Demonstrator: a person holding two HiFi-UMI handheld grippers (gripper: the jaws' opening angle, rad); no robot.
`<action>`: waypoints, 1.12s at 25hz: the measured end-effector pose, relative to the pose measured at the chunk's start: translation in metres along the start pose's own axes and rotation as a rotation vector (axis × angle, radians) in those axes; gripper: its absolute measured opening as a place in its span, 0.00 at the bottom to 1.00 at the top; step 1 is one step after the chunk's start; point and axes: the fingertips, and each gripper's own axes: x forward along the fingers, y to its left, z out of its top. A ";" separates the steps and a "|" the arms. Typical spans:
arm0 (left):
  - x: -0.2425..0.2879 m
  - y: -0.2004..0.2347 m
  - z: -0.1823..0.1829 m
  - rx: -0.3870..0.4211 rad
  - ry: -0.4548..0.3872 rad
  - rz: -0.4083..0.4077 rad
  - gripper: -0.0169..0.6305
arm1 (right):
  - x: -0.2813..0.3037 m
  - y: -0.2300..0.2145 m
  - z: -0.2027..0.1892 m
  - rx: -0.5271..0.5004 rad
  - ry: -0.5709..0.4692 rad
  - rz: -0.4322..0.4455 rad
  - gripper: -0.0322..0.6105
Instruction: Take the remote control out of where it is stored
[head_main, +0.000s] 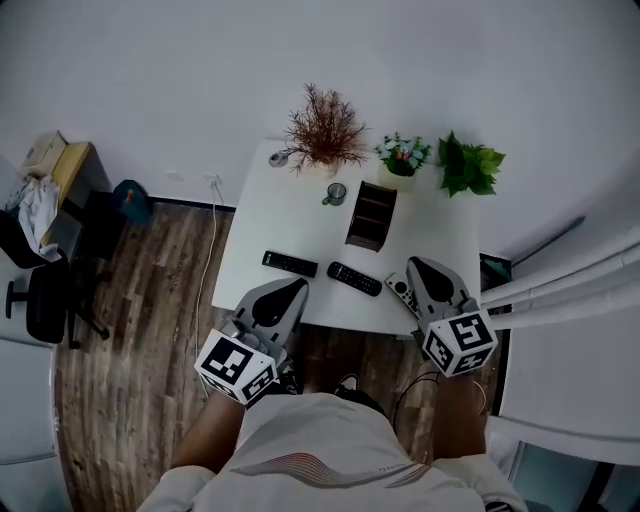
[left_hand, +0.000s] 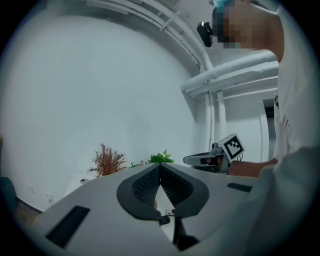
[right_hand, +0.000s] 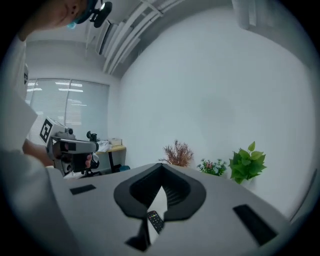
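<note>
Remote control (head_main: 402, 292), pale, lies on the table (head_main: 260, 215) just left of my right claw (head_main: 418, 265), long axis alongside it, nearer than my left claw (head_main: 299, 285), both claws pressed together, empty, dark storage rack (head_main: 370, 215) beyond.

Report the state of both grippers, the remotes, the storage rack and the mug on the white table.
Left gripper: shut, empty.
Right gripper: shut, empty.
Dark brown storage rack: upright.
Left-hand black remote: lying flat, outside rack.
Middle black remote: lying flat, outside rack.
Light grey remote: lying flat, partly hidden by right gripper.
Grey mug: upright.
</note>
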 end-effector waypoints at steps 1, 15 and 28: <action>-0.001 -0.003 0.001 0.007 -0.006 0.000 0.04 | -0.007 0.005 0.005 -0.008 -0.026 -0.003 0.07; -0.015 -0.026 0.015 0.059 -0.039 -0.017 0.04 | -0.046 0.024 0.014 -0.043 -0.095 -0.069 0.07; -0.022 -0.027 0.015 0.054 -0.049 -0.034 0.04 | -0.049 0.034 0.011 -0.046 -0.080 -0.079 0.07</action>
